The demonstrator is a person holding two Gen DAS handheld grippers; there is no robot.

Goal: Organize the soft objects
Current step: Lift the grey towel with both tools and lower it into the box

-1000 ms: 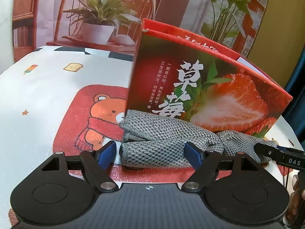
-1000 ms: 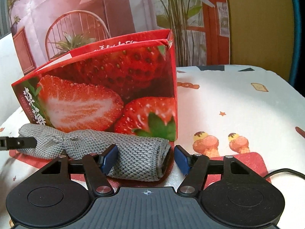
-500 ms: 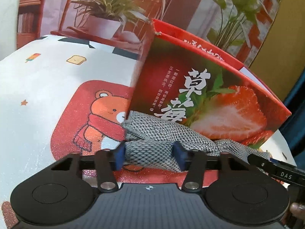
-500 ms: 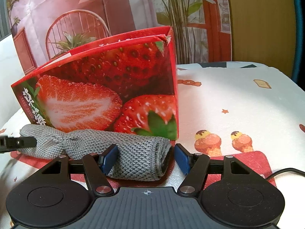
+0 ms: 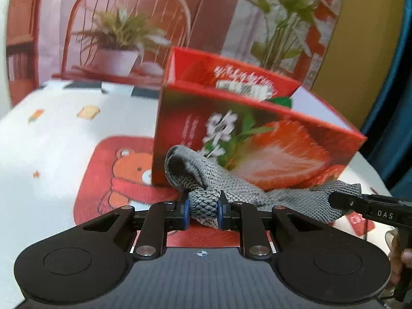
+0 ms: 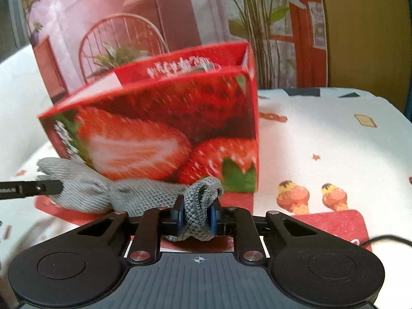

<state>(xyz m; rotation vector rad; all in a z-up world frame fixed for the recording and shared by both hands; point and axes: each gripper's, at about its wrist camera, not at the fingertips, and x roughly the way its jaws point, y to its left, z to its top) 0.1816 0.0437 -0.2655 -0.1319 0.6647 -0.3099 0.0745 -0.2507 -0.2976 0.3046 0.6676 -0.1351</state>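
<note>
A rolled grey knitted cloth (image 5: 231,182) lies stretched in front of a red strawberry-printed box (image 5: 270,149) with an open top. My left gripper (image 5: 203,209) has its jaws closing on the cloth's left end, which is bunched tight between the blue pads. My right gripper (image 6: 197,219) is likewise closing on the right end of the cloth (image 6: 144,193), pinched between its pads in front of the box (image 6: 154,118). Both ends are raised a little and the middle sags. A finger of the right gripper (image 5: 345,202) shows at the far right of the left wrist view.
The table wears a white cloth (image 5: 64,141) printed with a red bear patch, toast and ice creams. Behind the box hangs a printed backdrop (image 6: 123,20) of a chair and plants. A black cable (image 6: 386,239) lies at the right. A hand (image 5: 401,257) shows at the edge.
Both grippers went from open around the cloth's ends to squeezed onto them and rose slightly. The cloth's ends are bunched and lifted, and the box's open top has come into view.
</note>
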